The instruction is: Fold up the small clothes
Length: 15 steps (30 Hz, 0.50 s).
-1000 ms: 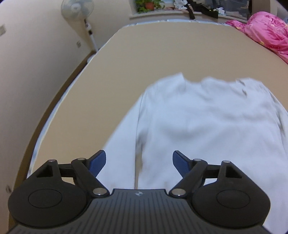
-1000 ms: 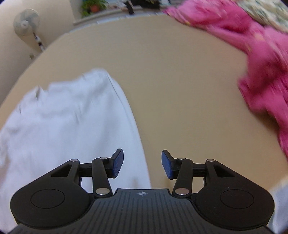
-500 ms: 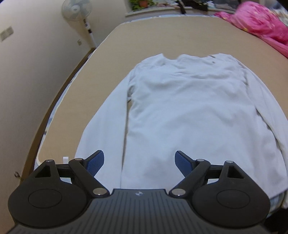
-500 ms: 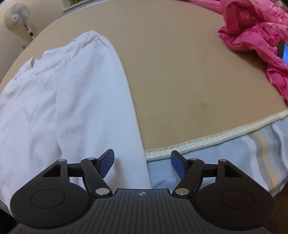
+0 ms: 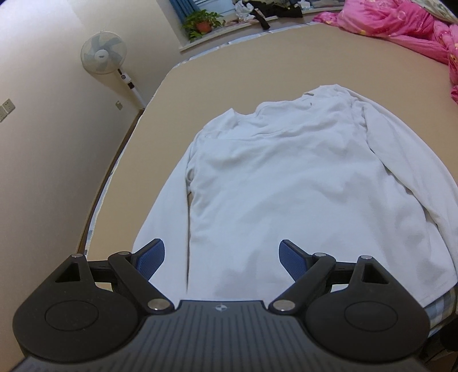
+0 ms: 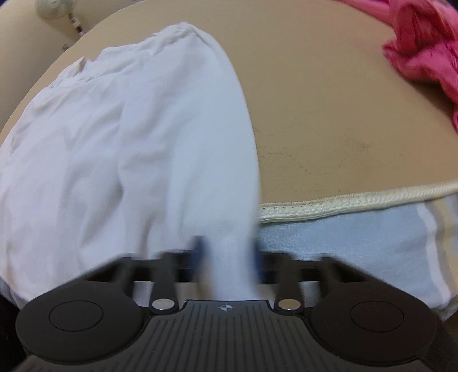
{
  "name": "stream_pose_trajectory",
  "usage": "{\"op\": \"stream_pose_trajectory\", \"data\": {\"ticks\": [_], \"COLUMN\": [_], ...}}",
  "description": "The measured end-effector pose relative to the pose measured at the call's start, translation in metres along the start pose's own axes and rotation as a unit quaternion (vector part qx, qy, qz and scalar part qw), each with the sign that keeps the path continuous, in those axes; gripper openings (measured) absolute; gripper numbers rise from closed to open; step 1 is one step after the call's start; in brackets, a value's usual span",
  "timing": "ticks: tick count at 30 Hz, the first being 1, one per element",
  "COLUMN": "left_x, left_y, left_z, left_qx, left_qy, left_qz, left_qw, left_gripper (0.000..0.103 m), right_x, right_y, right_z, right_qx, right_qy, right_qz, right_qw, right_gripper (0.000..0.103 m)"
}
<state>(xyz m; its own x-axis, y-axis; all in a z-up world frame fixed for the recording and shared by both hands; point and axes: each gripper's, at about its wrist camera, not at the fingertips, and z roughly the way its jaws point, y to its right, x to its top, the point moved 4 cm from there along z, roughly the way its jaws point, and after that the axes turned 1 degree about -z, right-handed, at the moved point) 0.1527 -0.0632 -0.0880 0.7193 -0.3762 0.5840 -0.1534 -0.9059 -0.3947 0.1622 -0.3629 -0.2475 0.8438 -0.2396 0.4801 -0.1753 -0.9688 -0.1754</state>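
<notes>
Bed (image 5: 257, 71) carries the white shirt (image 5: 286, 186) flat, face up, hem at the bed's near edge. Since half a second ago the right gripper (image 6: 227, 254) has snapped shut on the sleeve cuff (image 6: 229, 257) at that edge: sleeve fold can start. Left gripper (image 5: 221, 257) hovers wide open over the hem, holding nothing.

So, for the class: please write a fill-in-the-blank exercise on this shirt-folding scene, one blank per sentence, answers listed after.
1. The shirt spread on the bed is ___ in colour.
2. The right gripper is shut on the shirt's ___.
3. The left gripper hovers with its jaws ___.
4. The crumpled quilt is ___.

Answers: white; sleeve; open; pink
</notes>
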Motion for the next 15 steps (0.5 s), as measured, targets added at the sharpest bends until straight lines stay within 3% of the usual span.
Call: {"op": "stream_pose_trajectory", "data": {"ticks": [3, 6, 9, 12, 13, 15], "left_x": [0.003, 0.005, 0.008, 0.012, 0.013, 0.016], "left_y": [0.004, 0.005, 0.007, 0.008, 0.008, 0.008], "left_z": [-0.002, -0.004, -0.005, -0.004, -0.004, -0.004], "left_qx": [0.002, 0.005, 0.013, 0.018, 0.019, 0.019], "left_qy": [0.0, 0.002, 0.003, 0.0, -0.001, -0.001], "left_qz": [-0.002, 0.001, 0.01, 0.008, 0.006, 0.002], "left_qw": [1.0, 1.0, 0.9999, 0.9998, 0.9998, 0.9998], "left_gripper": [0.091, 0.091, 0.092, 0.092, 0.092, 0.092], "right_x": [0.018, 0.061, 0.121, 0.181, 0.199, 0.215], "right_y": [0.006, 0.028, 0.08, 0.155, 0.181, 0.212], "right_z": [-0.014, -0.036, -0.054, -0.06, -0.058, -0.058], "right_qx": [-0.005, -0.052, -0.11, -0.201, -0.234, -0.279], "right_qy": [0.036, 0.098, 0.143, 0.156, 0.148, 0.146], "right_qz": [-0.016, -0.048, -0.035, 0.026, 0.054, 0.111], "right_qw": [0.999, 0.993, 0.983, 0.967, 0.959, 0.943], "right_gripper": [0.005, 0.005, 0.005, 0.005, 0.008, 0.032]}}
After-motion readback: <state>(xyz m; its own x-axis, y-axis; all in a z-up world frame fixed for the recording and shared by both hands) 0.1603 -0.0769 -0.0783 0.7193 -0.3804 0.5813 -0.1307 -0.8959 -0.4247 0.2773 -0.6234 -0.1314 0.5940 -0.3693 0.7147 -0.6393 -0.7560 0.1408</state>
